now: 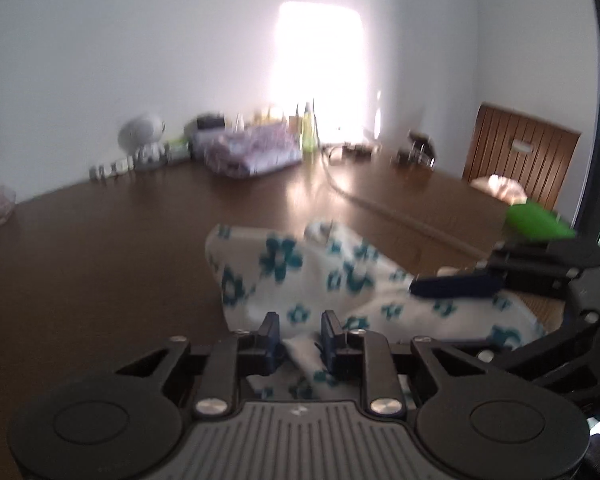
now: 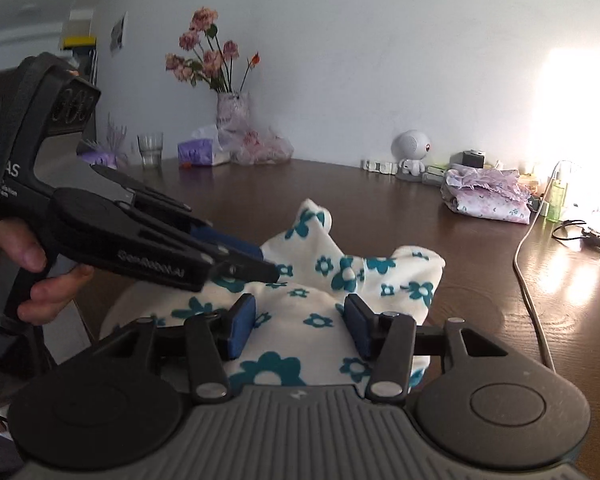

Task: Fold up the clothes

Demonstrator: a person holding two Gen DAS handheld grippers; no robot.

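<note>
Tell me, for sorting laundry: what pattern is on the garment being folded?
White garment with teal flowers; clearest in the right wrist view.

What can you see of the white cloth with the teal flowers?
The cloth is white, soft-looking fabric printed with teal flowers. It sits bunched and crumpled, not yet folded flat, near the front edge of the brown wooden table. The left gripper has a fold pinched between its fingers. The right gripper is open, with cloth lying between its fingers.

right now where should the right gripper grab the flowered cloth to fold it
Pinch the raised far corner of the flowered cloth, coming from above on the right. It stands up off the table, so fingers can close round it. The left gripper already holds the near edge.
</note>
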